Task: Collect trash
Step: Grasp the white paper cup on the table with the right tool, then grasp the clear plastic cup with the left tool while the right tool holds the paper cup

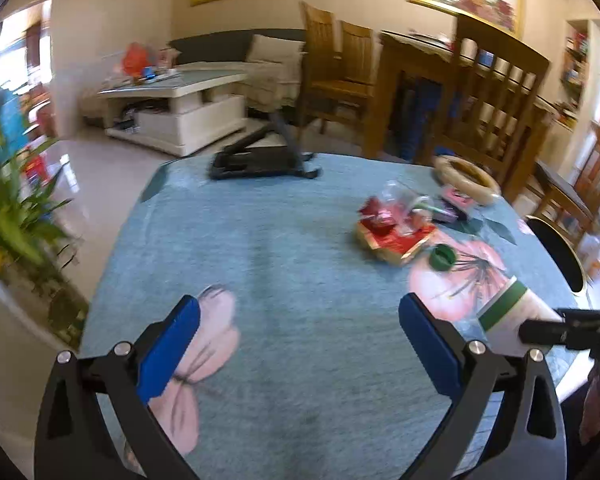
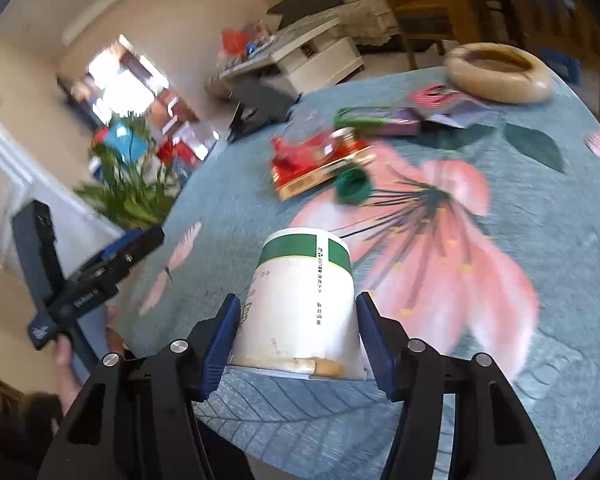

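The right gripper pinches the white, green-banded paper cup by its sides, base pointing forward over the tabletop, while the left gripper, spread and holding nothing, hangs left of the red wrapper pile.

**Teal cloth, pink blooms, green-banded cup**

The counter wears a teal cloth printed with large pink flowers and dark green leaves. The paper cup is white with a green band. Near the far edge lie a red and gold wrapper, a green cap and a beige ring-shaped dish. The fingers are blue on black frames.
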Demonstrator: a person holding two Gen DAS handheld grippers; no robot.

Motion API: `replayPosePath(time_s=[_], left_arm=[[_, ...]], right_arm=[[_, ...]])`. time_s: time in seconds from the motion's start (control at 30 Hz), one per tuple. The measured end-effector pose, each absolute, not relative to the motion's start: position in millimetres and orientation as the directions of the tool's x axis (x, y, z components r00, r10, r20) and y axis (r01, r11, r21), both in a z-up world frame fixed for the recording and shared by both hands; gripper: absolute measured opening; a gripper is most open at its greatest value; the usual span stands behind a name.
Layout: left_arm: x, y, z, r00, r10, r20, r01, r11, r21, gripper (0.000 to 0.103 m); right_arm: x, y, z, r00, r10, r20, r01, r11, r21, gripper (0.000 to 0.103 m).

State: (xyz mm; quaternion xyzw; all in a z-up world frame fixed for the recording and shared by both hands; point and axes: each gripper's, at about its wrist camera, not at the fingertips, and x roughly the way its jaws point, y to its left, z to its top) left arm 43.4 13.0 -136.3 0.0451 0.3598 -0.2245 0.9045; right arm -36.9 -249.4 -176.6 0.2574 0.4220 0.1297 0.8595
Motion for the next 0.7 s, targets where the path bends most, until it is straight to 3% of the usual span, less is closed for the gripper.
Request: replayPosePath(time_s=[0.23,0.37,0.5,0.6,0.67,0.7], left_arm=[[96.1,-78.8,-122.4,0.480,-0.535,-0.695,0.785,0.615,0.069,0.100],[135.6,-118.8,-134.8,0.345,-0.565,-0.749,0.861,0.508,0.014,0.100],[149.5,-150.2,-153.8,0.305,-0.539,-0.785,0.909,0.411,0.071,0.099],[157.5,-159.9,-164.7,0.278,-0.529,-0.802,0.922,0.382,0.067,0.086],[160.5,-162.3,-173.6,0.260,-0.513,-0.818,0.928,0.366,0.065,0.060],[160.3,-161.7,-178.2,0.253,-0.509,-0.823,0.931,0.360,0.064,0.060]], right_arm=[[-55.5,-292.7,-166.3,0.689,0.400,-0.604,0.035,0.815,0.579,0.060],[-61.4,-304.0,-174.2,0.692,0.400,-0.601,0.050,0.804,0.593,0.060],[-65.2,-320.5,-182.1,0.698,0.400,-0.594,0.068,0.788,0.612,0.060],[-64.6,-328.6,-185.3,0.704,0.399,-0.587,0.074,0.782,0.619,0.060],[-64.1,-332.9,-187.0,0.709,0.397,-0.582,0.078,0.777,0.624,0.060],[-62.8,-334.4,-188.3,0.711,0.396,-0.581,0.080,0.776,0.626,0.060]])
